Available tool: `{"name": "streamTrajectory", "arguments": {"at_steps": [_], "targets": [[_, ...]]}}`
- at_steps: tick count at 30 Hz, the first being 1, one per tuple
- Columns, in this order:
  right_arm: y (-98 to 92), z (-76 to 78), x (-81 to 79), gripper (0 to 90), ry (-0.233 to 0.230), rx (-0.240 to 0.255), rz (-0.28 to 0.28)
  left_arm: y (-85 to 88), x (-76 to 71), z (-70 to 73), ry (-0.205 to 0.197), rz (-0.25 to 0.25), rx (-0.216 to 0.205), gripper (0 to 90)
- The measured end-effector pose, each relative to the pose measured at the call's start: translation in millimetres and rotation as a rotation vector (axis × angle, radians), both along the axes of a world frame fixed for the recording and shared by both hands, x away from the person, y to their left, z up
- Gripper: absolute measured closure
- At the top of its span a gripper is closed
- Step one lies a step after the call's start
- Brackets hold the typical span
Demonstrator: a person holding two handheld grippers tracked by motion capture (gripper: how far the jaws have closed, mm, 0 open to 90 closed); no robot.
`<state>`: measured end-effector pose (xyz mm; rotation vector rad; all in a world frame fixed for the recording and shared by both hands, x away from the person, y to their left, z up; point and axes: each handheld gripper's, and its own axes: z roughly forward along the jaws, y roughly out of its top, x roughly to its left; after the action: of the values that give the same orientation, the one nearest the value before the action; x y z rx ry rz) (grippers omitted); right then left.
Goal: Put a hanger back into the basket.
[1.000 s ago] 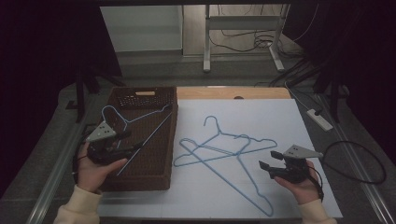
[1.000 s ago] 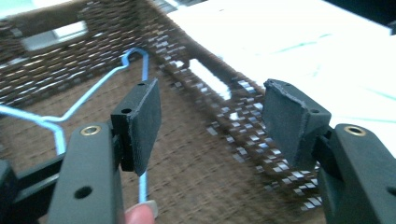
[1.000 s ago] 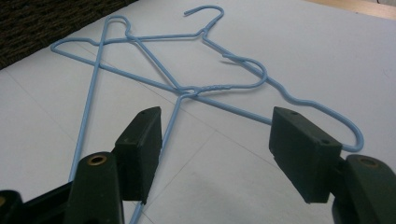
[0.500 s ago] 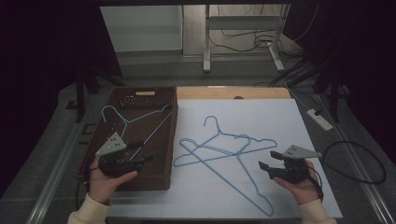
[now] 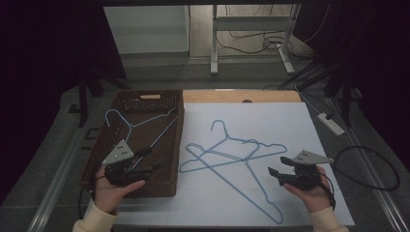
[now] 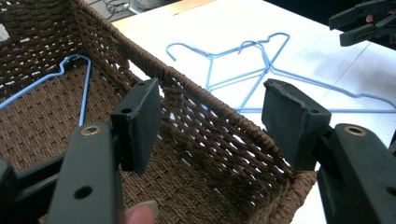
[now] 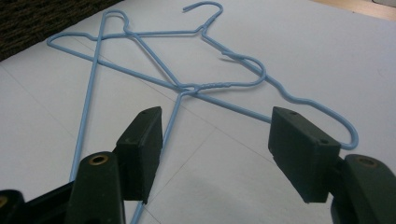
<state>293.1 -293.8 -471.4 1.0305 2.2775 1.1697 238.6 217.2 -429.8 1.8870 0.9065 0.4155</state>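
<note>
Counter (image 5: 290,121) has a brown wicker basket (image 5: 171,145) on its left side with one blue hanger (image 5: 133,123) lying inside, plus two more blue hangers (image 5: 227,157) crossed on the white sheet beside it. Left tongs (image 5: 152,159) hover over the basket's near end, gaping and empty, while right tongs (image 5: 275,173) sit wide apart near the crossed hangers, gripping nothing.

1. Ahead of the left gripper (image 5: 145,162), the wicker basket's (image 6: 224,112) wall bars the way to the white sheet (image 5: 290,125).
2. Ahead of the right gripper (image 7: 215,154), two crossed blue hangers (image 7: 187,88) lie flat; above them the way is free.

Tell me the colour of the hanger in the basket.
Light blue hanger; the high view shows it best.
</note>
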Motion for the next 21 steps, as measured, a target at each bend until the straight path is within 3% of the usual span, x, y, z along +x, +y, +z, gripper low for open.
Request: {"name": "streamTrajectory", "arguments": {"at_steps": [14,21], "targets": [[17.9,7.8,1.4,36.4,0.029,-0.064,-0.041,-3.7,0.9,-5.3,0.013,-0.026,0.013,37.5],[34.3,11.1,4.6,36.7,0.052,-0.119,-0.027,-6.0,-2.4,-3.7,0.008,-0.036,0.026,37.2]]}}
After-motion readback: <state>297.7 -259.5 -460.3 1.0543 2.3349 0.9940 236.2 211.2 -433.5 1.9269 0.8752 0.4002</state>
